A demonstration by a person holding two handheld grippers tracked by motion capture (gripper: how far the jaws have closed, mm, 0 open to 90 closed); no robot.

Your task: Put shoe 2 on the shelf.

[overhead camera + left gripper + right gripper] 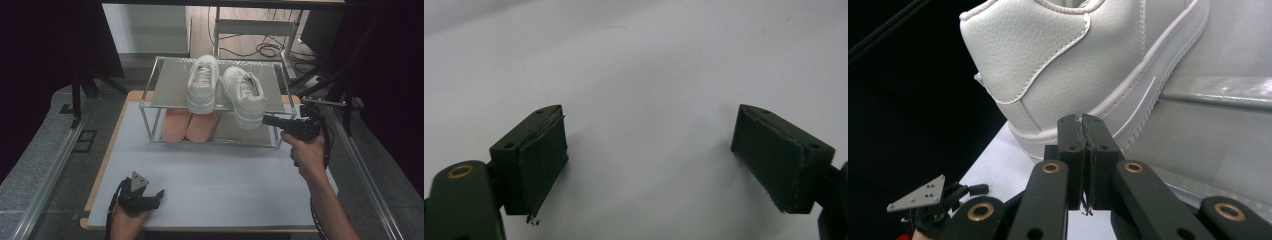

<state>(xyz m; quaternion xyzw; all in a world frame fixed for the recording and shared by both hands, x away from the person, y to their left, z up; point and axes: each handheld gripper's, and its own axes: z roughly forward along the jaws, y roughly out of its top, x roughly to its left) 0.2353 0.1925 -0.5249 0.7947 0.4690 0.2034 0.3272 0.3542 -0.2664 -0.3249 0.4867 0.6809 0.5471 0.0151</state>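
You have 2 white sneakers on the top shelf of 1 metal rack [150, 102]: the left sneaker [202, 82] and the right sneaker [245, 95], whose heel overhangs the front edge. On the lower shelf you have 2 pink slippers, 1 at the left [175, 126] and 1 beside it [201, 127]. That makes 4 pieces of footwear in 2 pairs, on 2 shelves. You work at 1 counter [210, 185], and you hold 2 hand-held grippers: the left hand-held gripper [155, 198] and the right hand-held gripper [266, 120].

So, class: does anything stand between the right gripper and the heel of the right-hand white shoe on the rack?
Nothing visible does. The right gripper, jaws shut, sits directly at the heel of the white shoe.
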